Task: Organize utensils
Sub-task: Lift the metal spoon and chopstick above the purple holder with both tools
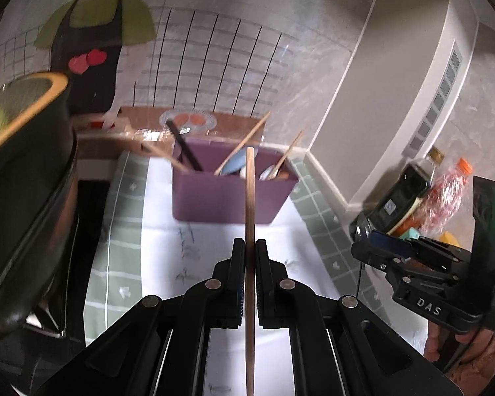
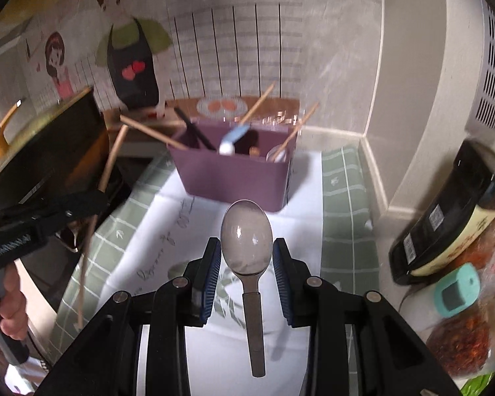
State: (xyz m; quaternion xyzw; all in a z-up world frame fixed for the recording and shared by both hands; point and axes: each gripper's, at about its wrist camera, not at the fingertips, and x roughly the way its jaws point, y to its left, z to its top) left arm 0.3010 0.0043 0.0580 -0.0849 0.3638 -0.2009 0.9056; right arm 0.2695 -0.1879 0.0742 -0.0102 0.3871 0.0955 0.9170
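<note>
Fingers on both grippers are busy: the left gripper (image 1: 250, 257) is pinched tight on a thin wooden chopstick (image 1: 250, 198), and the right gripper (image 2: 246, 254) has its fingers (image 2: 213, 264) partly apart with the bowl of a metal spoon (image 2: 246, 234) between them. Straight ahead of both stands the purple box (image 1: 227, 198) on the table (image 1: 161, 247), already full of leaning sticks and spoons. Those could block the way in or get knocked out. The box might slide or tip if bumped. The spoon looks hardest to keep, because its round bowl is smooth and could slip. The chopstick is long and may twist.
</note>
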